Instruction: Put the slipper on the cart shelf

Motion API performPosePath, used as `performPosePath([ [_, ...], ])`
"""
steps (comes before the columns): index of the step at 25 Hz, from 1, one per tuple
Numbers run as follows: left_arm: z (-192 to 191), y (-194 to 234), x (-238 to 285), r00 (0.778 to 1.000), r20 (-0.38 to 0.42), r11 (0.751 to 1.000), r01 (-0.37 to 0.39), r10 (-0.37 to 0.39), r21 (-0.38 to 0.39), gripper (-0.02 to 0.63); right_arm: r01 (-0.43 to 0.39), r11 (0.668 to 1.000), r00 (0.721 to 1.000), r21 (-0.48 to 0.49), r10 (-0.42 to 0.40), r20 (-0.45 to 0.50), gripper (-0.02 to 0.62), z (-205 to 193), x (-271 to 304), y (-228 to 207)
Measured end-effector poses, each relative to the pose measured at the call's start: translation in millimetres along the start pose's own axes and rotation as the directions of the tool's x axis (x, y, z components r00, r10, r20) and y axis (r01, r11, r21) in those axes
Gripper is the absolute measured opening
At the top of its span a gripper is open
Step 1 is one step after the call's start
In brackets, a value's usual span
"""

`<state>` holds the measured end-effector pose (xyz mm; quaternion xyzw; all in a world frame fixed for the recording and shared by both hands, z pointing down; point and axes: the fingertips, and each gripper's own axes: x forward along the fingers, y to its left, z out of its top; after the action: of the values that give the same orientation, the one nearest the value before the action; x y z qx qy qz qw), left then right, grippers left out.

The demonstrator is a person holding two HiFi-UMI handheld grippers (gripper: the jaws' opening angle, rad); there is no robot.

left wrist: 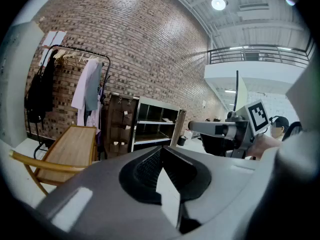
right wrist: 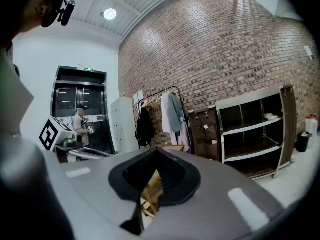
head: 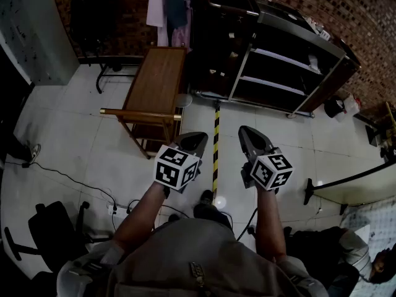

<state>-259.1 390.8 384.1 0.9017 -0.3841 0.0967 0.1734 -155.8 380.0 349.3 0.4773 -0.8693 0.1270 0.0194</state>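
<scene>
I see no slipper in any view. The wooden cart with its rail handle stands on the tiled floor ahead and to the left; it also shows in the left gripper view. I hold both grippers side by side above the floor, pointing forward. My left gripper is nearest the cart's right corner, and its jaws meet at the tip with nothing between them. My right gripper is beside it, and its jaws are shut and empty.
A black shelf unit stands at the back right against the brick wall. A clothes rack hangs behind the cart. Yellow-black tape runs along the floor between the grippers. Cables and an office chair lie at the left.
</scene>
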Motion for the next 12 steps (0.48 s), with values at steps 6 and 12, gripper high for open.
performPosePath([
  [6, 17, 2, 69, 1.0, 0.0, 1.0, -0.001, 0.001, 0.01, 0.008, -0.018, 1.0, 1.0, -0.006, 0.018, -0.002, 0.0, 11, 23, -64],
  [12, 44, 6, 128, 0.999, 0.008, 0.999, -0.035, 0.035, 0.019, 0.008, -0.051, 0.999, 0.999, -0.003, 0.051, 0.001, 0.0, 27, 42, -120],
])
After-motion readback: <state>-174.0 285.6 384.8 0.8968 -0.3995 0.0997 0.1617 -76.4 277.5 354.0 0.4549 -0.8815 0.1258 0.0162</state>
